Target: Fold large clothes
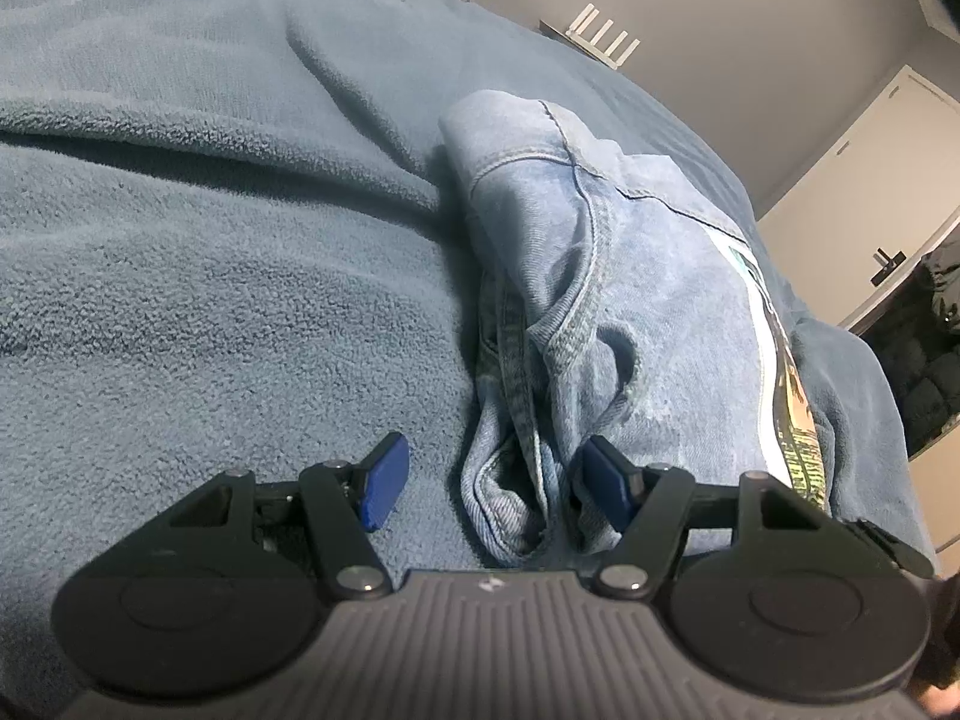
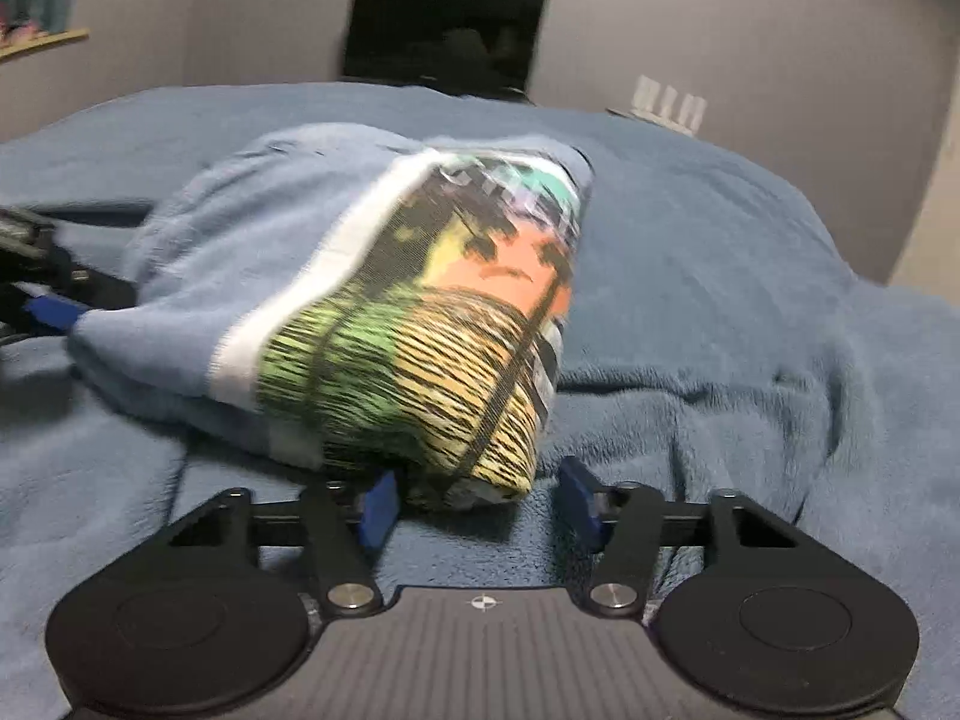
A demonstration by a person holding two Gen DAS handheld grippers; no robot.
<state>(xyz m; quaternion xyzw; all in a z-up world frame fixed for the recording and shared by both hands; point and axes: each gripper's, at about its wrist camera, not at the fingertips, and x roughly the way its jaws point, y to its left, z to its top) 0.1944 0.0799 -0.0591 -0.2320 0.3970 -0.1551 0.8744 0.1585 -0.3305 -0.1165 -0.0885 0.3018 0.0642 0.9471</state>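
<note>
Left gripper (image 1: 489,480): jaws wide apart, low over the bed, the T-shirt's bunched edge between the blue pads.
Right gripper (image 2: 480,501): spread open too, the printed end of the fold just at its tips.
T-shirt (image 2: 336,300): folded blue bundle, colourful print on top, lying at 12 o'clock.
Blanket (image 2: 750,300): blue fleece, rumpled, all around.
Wall (image 2: 750,30): grey, far back.

I'm working in somebody's bedroom: a bed is lying under a blue fleece blanket (image 2: 720,276), a dark TV screen (image 2: 444,30) is sitting against the grey wall (image 2: 780,30), with a white door (image 1: 864,180) nearby.
</note>
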